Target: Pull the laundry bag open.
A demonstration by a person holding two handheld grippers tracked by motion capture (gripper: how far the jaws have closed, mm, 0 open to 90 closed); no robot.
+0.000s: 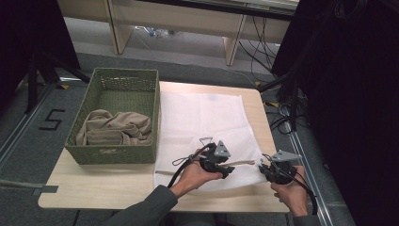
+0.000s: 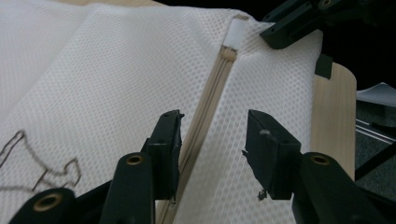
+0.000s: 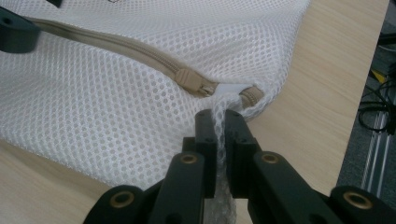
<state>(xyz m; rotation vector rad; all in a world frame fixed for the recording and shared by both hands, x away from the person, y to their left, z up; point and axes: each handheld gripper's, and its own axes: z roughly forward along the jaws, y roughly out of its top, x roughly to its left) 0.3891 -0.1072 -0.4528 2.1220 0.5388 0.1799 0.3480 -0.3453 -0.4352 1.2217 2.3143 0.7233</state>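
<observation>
A white mesh bag [image 1: 202, 132] lies flat on the table [image 1: 94, 181], just right of a green basket [image 1: 113, 155]; its long axis runs from the near edge away toward the far edge, and its beige zip [image 3: 112, 49] runs crosswise along the near end, with the slider [image 3: 194, 81] at the bag's right corner.

The right gripper [image 3: 219, 119] has its jaws pinched tight on a fold of mesh at that corner, just below the slider; in the high view it [image 1: 275, 170] sits at the bag's near right corner. The left gripper [image 2: 212, 135] stands wide open, one jaw on each side of the zip line, low over the mesh but holding nothing; whether the tips touch the cloth I cannot tell; in the high view it [image 1: 221, 165] hangs over the bag's near end.

The basket holds a tan cloth [image 1: 115, 127]; the bag's near right corner lies close to the table's right edge; bare wood [image 3: 317, 74] lies just beside it, and more lies near left of the bag.
</observation>
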